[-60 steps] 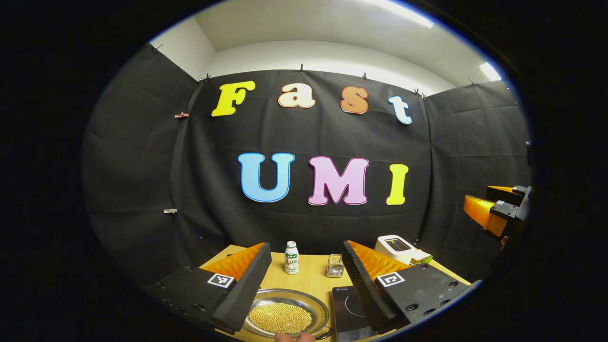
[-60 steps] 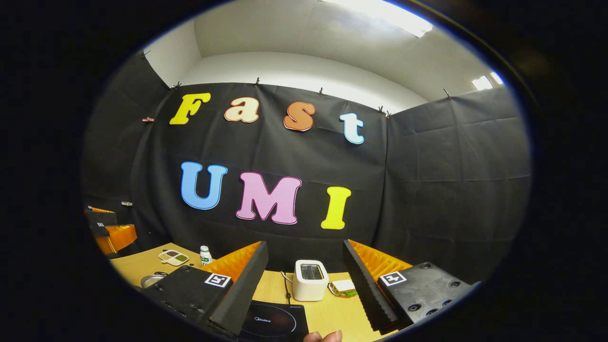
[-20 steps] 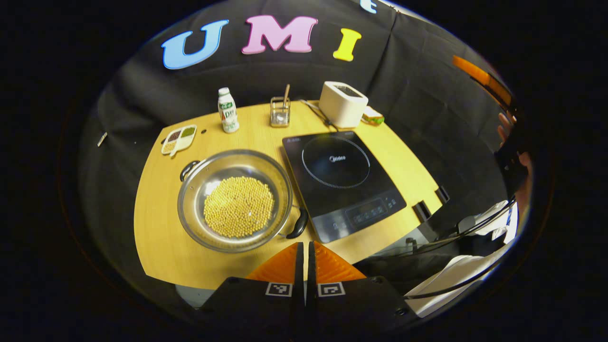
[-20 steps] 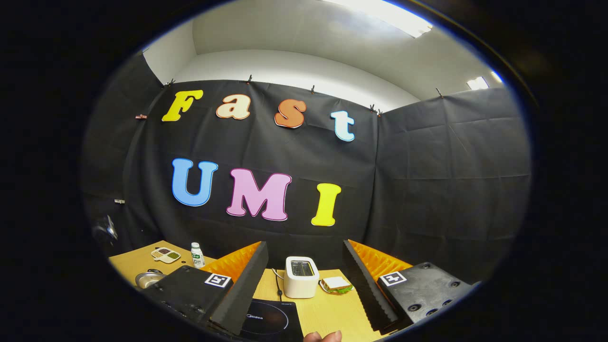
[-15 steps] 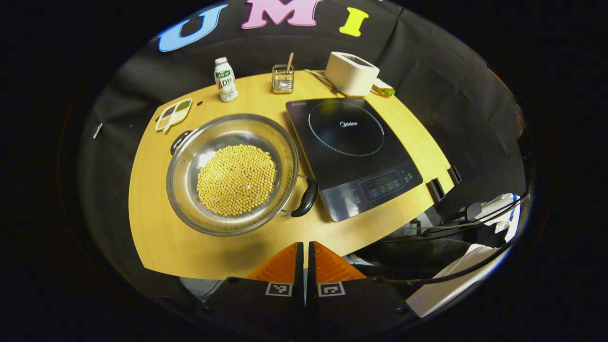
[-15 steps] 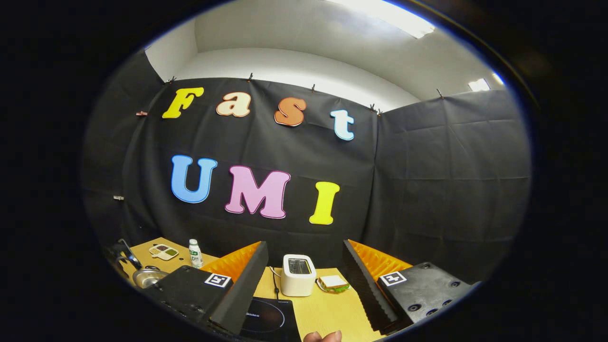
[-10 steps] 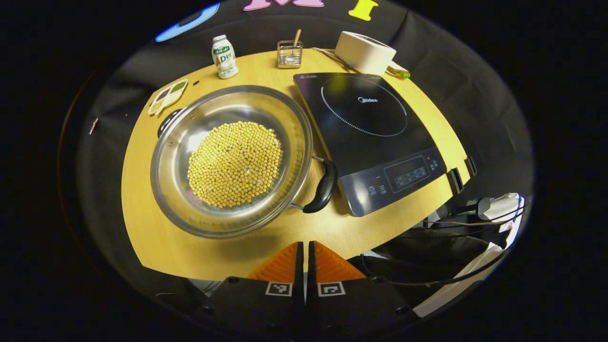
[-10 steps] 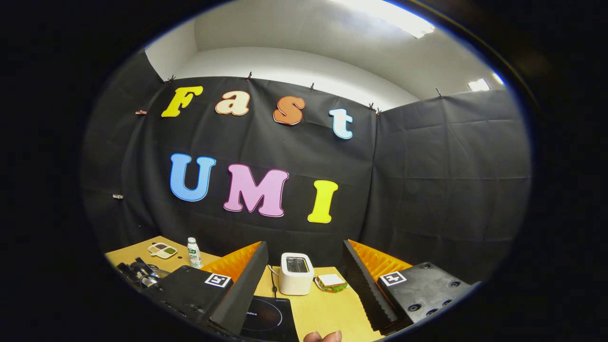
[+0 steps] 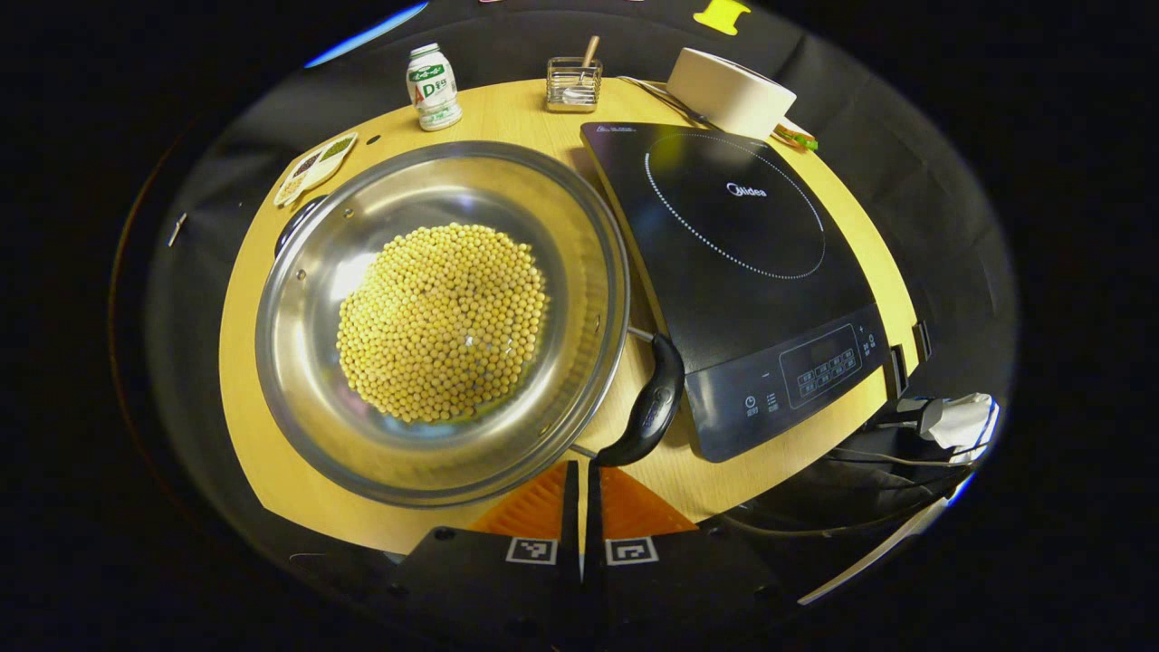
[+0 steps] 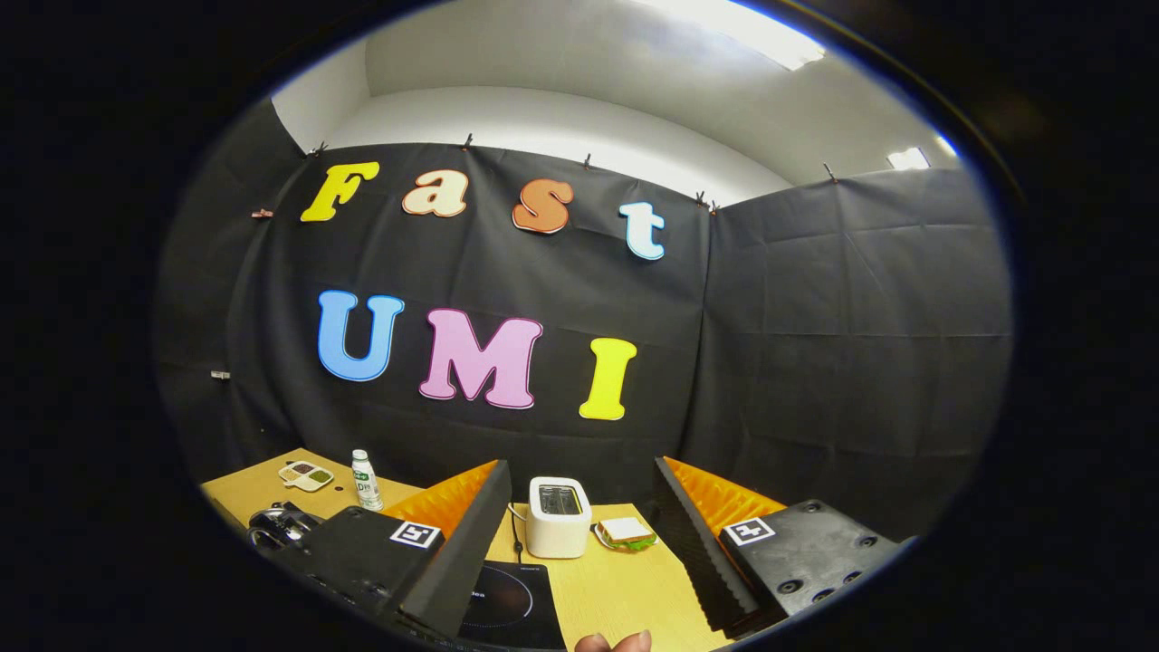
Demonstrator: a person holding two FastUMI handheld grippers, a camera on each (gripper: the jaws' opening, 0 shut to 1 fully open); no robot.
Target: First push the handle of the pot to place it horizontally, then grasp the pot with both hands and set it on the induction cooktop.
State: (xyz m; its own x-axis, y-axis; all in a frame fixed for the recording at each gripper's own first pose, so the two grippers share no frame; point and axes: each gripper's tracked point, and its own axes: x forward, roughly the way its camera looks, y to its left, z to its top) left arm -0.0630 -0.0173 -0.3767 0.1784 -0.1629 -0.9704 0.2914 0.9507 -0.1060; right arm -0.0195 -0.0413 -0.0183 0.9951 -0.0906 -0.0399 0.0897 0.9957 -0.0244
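Left gripper (image 9: 580, 471) pressed together, just short of steel pot's black curved handle (image 9: 650, 407); right gripper (image 10: 579, 525) spread, idle. Pushing step: nudge handle sideways, level, beside black induction cooktop (image 9: 751, 272).

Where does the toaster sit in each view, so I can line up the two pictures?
Left gripper view: the toaster is at the top right, at the table's far edge, just beyond the cooktop.
Right gripper view: the toaster is low at centre, between this gripper's open fingers, beyond the cooktop.
Shared landmark: the bottle, left of the toaster in both.
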